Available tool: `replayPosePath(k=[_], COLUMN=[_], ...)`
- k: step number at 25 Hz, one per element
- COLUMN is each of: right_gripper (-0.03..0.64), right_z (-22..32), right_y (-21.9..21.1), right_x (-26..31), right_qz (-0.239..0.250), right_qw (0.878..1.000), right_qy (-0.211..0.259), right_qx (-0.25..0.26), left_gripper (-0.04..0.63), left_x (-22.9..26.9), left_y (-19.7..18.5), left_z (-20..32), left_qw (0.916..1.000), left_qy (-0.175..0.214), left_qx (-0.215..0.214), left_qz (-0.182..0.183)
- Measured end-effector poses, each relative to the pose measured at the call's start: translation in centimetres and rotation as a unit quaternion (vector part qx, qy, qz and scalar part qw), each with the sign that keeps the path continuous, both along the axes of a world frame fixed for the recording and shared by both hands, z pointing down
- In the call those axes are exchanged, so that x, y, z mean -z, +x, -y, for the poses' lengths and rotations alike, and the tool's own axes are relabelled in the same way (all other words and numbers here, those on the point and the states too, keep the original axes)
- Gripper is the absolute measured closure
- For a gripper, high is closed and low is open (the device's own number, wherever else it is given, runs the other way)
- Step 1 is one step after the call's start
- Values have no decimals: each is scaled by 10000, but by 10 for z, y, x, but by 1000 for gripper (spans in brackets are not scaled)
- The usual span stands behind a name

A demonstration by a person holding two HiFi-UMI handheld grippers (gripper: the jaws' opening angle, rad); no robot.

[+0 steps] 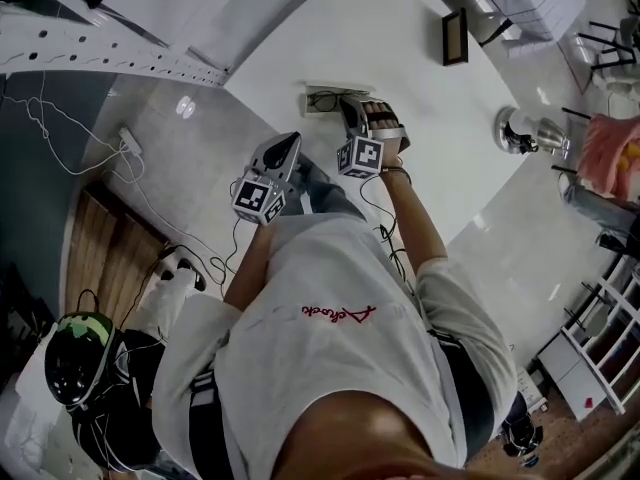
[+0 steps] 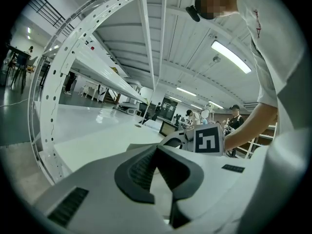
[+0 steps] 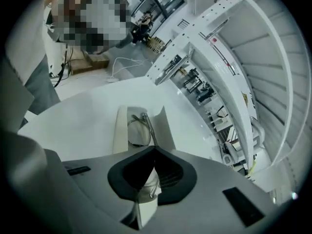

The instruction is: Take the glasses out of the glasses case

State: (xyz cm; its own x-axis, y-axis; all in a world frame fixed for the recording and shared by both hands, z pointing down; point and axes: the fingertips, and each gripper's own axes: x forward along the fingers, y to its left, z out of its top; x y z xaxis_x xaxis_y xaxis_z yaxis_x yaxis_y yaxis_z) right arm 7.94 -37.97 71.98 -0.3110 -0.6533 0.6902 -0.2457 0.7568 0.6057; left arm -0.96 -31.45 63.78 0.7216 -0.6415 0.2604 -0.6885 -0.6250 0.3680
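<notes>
An open white glasses case [image 1: 312,92] lies on the white table [image 1: 420,98], with thin wire-framed glasses [image 1: 326,100] inside it. My right gripper [image 1: 350,105] points down at the case's right end. In the right gripper view its tips [image 3: 155,148] meet over the temple of the glasses [image 3: 138,130], which rest between the case walls [image 3: 120,126]. Whether the wire is pinched I cannot tell. My left gripper [image 1: 290,145] hangs off the table's near edge, short of the case, jaws together [image 2: 156,147] and holding nothing.
A small black-framed plate [image 1: 455,36] and a shiny metal object [image 1: 520,130] stand farther right on the table. A white perforated frame [image 2: 73,48] arches over the table's left. On the floor lie a power strip with cables [image 1: 130,143] and a helmet [image 1: 75,353].
</notes>
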Motion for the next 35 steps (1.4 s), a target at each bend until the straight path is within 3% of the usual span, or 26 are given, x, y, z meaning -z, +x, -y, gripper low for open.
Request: replayPosePath(k=[3,6,8,17,22,25,35], right_gripper=[609,516,492,493,535,574,580], right_z=[3,4,6,18,16,18,14], right_y=[3,2,3,-3,-5,-7,-13], right_x=[1,-1,-9,-19,-25,-27,-1], right_qz=[-21,-77,-209,-488,-642,-748,-728], right_qw=[10000,9999,9997,9982,9968,9959,9947], right_qy=[49,40,-6,-330,-420,-363,220], right_qx=[-54,-61,-86,87,225,350,695], left_gripper=[572,572,572,572,572,572,572], left_x=[1,-2,-1,-3,-2,-4,3], left_y=[-1,-4,-4,-6,-11,-13,-15], left_z=[0,0,-1,-5,-5,-4,-3], left_qw=[10000,9999,9999,9998,9996,9995,9994], left_qy=[0,-11,2,-62,-47,-65,48], left_qx=[50,87,92,158,254,298,303], left_qz=[-26,-49,-42,-84,-100,-122,-148])
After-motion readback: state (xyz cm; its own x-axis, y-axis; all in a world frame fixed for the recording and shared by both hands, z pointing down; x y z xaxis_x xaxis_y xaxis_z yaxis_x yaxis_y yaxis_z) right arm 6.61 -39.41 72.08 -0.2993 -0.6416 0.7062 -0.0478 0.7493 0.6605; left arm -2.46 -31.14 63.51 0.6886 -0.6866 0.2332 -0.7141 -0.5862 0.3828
